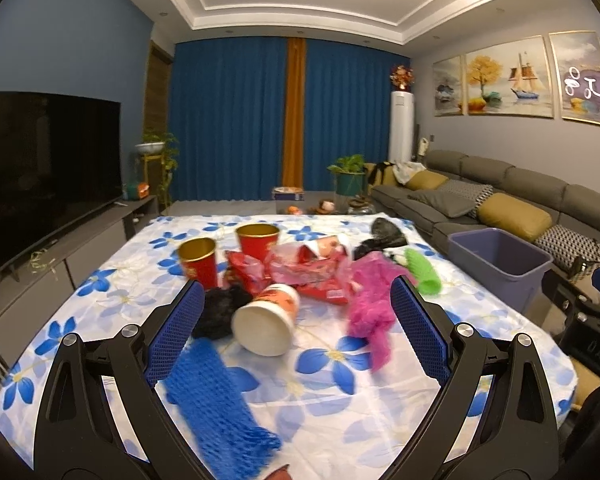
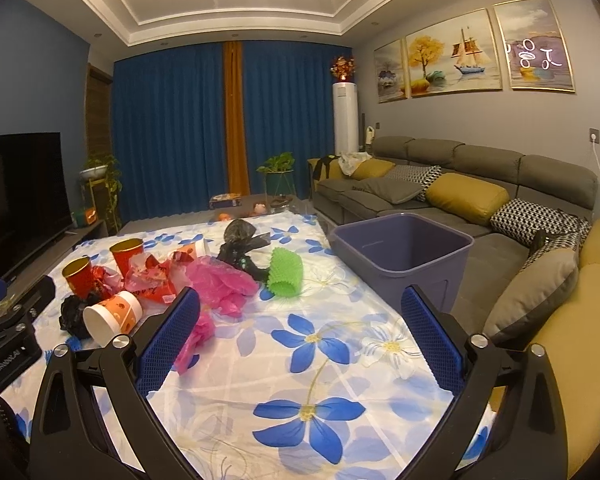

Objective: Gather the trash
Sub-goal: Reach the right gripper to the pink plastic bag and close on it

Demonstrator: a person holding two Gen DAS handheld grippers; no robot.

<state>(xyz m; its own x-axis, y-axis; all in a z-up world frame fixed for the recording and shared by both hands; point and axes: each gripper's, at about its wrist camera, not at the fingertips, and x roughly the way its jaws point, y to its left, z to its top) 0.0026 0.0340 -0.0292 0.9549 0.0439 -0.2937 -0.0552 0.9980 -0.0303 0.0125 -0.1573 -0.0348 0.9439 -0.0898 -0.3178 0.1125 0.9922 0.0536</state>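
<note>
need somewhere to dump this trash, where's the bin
The bin stands off the table's right edge, between the table and the sofa, just beyond the green mesh.

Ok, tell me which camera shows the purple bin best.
The right wrist view: the purple bin sits near centre, with its open mouth, inside walls and front face visible. The left wrist view catches the purple bin only near the right edge, smaller, beside the table.
</note>
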